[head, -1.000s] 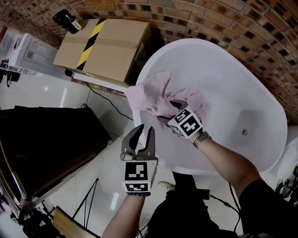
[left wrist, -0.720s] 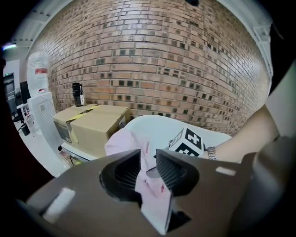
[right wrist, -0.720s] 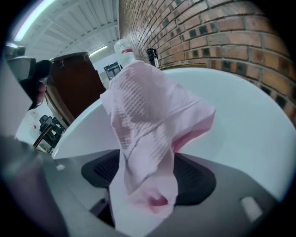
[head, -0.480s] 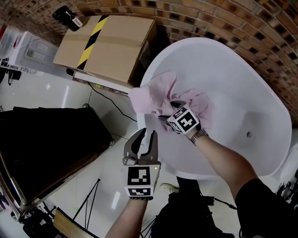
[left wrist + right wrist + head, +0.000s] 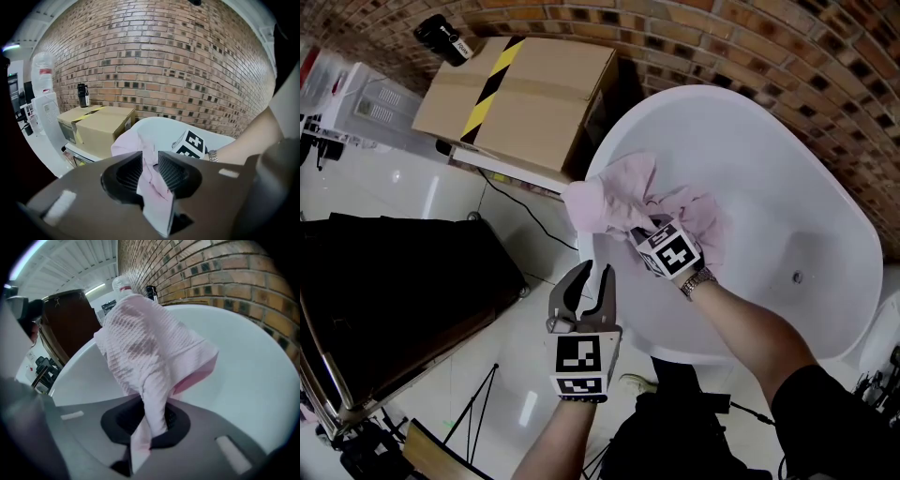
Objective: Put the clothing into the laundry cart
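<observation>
In the white bathtub (image 5: pixel 787 178), the right gripper (image 5: pixel 645 232) has just closed its jaws on the pink garment (image 5: pixel 614 199), whose folds bury the tips. Outside the rim, the left gripper (image 5: pixel 592 281) hovers, jaws apart and empty.

The person is wearing a black sleeve (image 5: pixel 825 412) on the upper right arm, and a metal-link wristwatch (image 5: pixel 698 279) is sitting well behind the jaws of the right gripper (image 5: pixel 643 232) (those jaws have just been closing, with pink clothing (image 5: pixel 614 192) between them). The left gripper (image 5: pixel 592 272) is showing curved dark-grey jaws lined with ribbed black pads (image 5: pixel 127 172). Just behind each pair of jaws a white cube is riding, printed with black square markers: the left cube (image 5: pixel 580 361) and the right cube (image 5: pixel 673 251).
</observation>
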Demonstrator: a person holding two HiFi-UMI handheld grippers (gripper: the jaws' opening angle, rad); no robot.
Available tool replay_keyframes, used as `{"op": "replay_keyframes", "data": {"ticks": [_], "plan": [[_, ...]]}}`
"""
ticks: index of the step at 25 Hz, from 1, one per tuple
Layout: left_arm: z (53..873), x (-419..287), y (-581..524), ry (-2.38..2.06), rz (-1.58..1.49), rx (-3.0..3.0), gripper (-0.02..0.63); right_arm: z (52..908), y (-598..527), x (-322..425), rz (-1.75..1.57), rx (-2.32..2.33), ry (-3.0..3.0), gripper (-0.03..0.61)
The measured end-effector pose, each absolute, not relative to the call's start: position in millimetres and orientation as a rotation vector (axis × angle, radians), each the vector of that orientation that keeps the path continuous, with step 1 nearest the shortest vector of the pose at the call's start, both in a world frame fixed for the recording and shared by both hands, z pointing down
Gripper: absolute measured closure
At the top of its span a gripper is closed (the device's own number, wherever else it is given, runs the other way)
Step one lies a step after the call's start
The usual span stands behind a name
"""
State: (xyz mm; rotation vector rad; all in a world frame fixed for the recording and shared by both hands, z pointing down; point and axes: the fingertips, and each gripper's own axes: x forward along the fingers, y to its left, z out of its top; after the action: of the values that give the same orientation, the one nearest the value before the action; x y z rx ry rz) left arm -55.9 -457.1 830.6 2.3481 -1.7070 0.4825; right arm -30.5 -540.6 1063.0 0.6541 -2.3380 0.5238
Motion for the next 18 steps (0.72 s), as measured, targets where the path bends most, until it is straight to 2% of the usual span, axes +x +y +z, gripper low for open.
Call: {"op": "replay_keyframes", "data": {"ticks": [7, 18], "plan": [[799, -55, -447, -1.732, 0.459, 2.351, 0.527, 989, -529, -13, 0.48, 0.679, -2.412, 0.56], [703, -47, -421, -1.795, 0.439, 2.373, 0.526, 805, -510, 11, 0.408, 0.71, -2.568, 0.56]]}}
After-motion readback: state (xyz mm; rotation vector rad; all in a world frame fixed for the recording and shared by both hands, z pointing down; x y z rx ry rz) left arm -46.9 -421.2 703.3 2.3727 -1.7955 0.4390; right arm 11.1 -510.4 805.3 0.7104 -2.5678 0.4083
